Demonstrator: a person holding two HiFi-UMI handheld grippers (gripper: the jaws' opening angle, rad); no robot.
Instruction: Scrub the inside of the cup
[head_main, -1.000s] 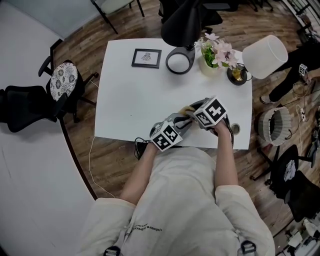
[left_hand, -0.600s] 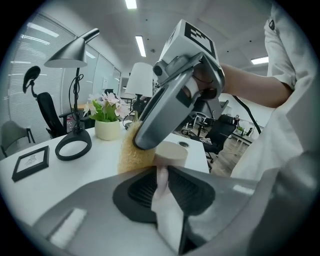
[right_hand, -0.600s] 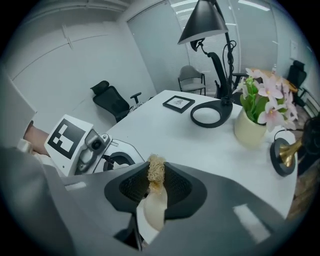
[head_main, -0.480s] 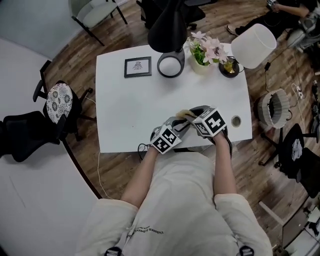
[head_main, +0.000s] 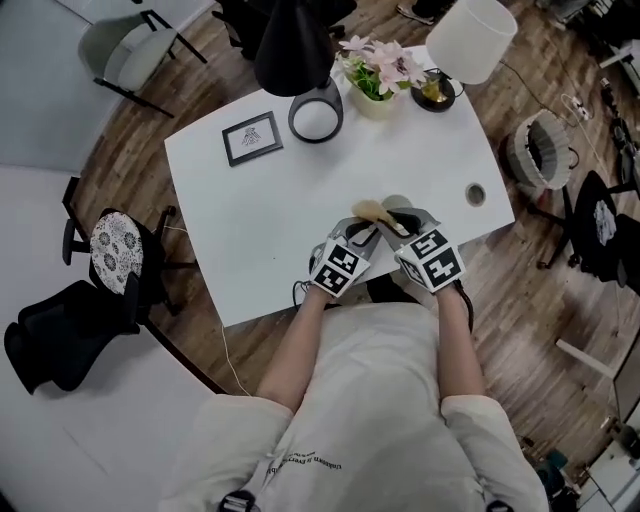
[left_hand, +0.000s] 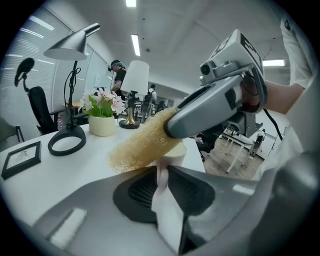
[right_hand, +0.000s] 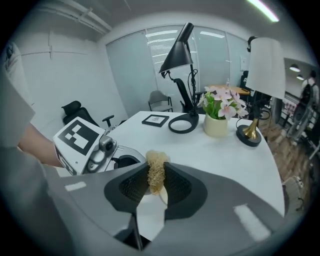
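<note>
I read the left gripper (left_hand: 161, 171) closed on the cup (left_hand: 176, 151) and the right gripper (right_hand: 156, 176) closed on the loofah (left_hand: 142, 145), which lies across the cup's rim over the desk (head_main: 260, 215).

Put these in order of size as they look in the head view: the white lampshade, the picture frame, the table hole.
1. white lampshade, though it stands higher, nearer the camera, which may make it look larger.
2. picture frame.
3. table hole, clearly the smallest.
</note>
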